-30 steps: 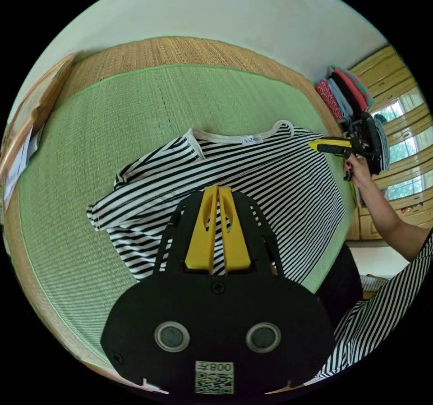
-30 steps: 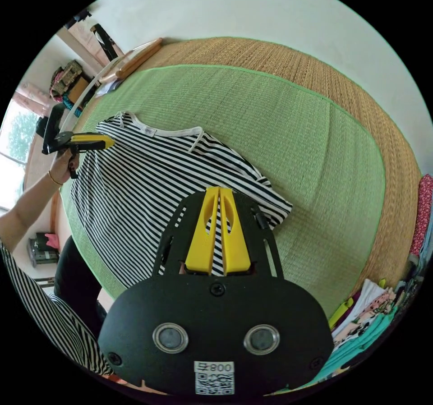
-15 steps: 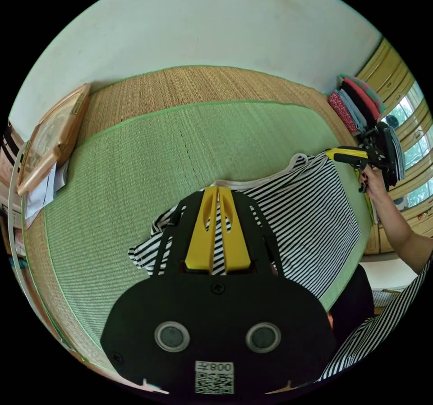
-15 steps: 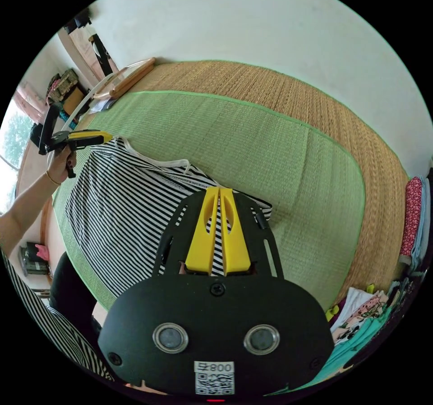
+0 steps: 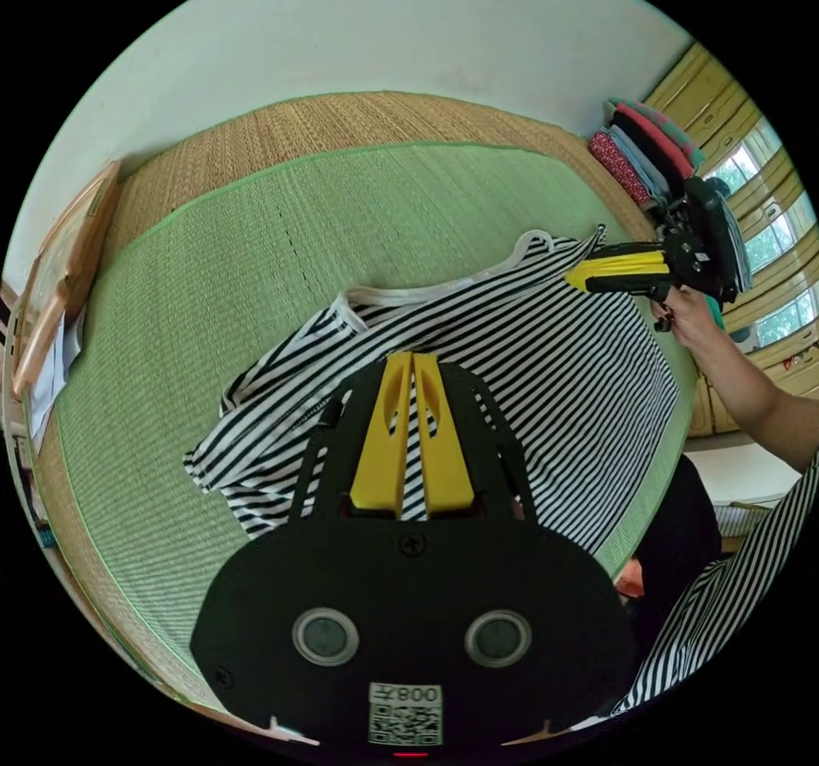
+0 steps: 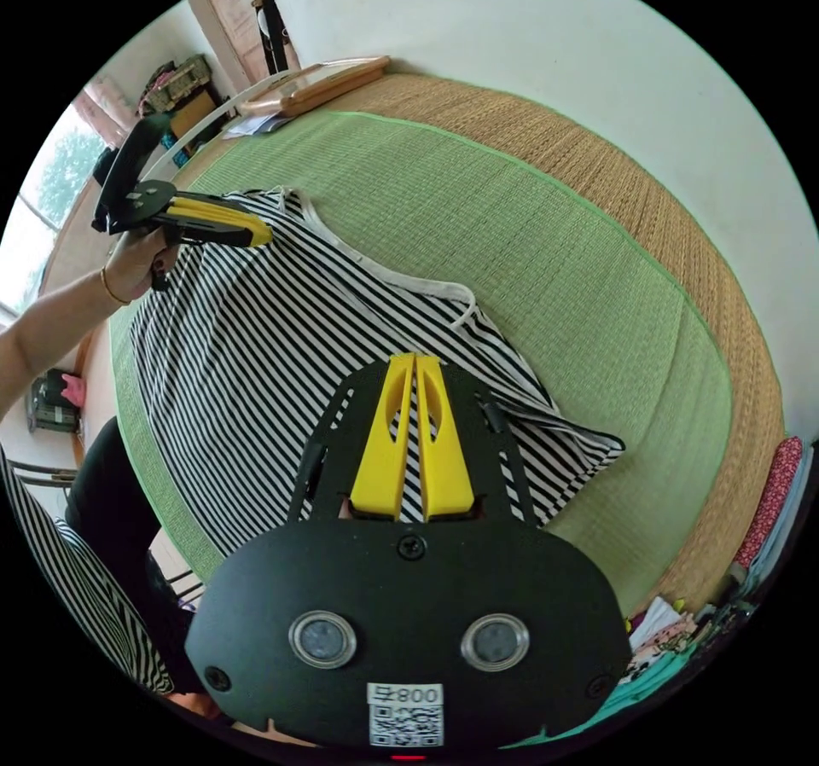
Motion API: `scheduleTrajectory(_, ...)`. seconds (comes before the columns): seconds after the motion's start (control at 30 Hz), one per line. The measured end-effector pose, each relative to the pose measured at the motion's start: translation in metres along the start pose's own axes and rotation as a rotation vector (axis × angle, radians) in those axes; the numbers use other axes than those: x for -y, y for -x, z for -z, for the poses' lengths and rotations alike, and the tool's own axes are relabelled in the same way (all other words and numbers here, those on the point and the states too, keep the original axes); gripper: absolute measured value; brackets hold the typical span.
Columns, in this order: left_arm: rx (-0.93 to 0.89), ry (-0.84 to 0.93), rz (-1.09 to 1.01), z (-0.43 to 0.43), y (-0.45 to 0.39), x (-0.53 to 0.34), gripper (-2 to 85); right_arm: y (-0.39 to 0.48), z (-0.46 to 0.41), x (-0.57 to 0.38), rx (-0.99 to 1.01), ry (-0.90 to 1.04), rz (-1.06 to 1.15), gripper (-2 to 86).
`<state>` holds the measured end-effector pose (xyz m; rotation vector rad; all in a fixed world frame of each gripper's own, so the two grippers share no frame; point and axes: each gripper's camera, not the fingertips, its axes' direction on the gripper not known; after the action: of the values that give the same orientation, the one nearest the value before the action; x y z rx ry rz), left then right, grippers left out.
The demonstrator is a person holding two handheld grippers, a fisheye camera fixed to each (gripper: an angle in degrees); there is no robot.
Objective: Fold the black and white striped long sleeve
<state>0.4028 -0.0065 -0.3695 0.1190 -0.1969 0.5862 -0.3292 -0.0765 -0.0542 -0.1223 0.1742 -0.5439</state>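
I've got both grippers on the striped long sleeve (image 5: 512, 356), which lies spread on the green mat (image 5: 256, 229), its neck edge partly lifted. Left gripper (image 5: 413, 356): jaws pressed together w/ no gap, striped cloth at the tips, so it looks clamped on the shoulder area. Right gripper (image 6: 415, 358): same, jaws closed tight w/ fabric running under the tips; in the left gripper view I see it at the other shoulder, nipping the cloth beside the white neckline (image 5: 444, 288). One sleeve (image 5: 247, 425) is bunched and tucked under near my left tool. Risks, as I judge them: grips are shallow, near the edge, so a quick pull could slip a shoulder free and collapse the fold. Uneven lift btwn hands would skew the crease. That bunched sleeve may drag and wrinkle under the body. Hem (image 5: 648, 425) sits close to the mat edge and could slide off.
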Motion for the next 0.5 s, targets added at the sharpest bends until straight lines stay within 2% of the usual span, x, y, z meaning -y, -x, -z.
scheduleTrajectory(0.3,0.043,-0.025,0.040,0.002,0.008,0.000,0.1,-0.013,0.013,0.030,-0.061,-0.005,-0.036,0.1)
scheduleTrajectory(0.5,0.049,-0.106,0.075,0.018,0.015,-0.029,0.1,-0.010,0.039,0.003,-0.042,-0.100,-0.064,0.1)
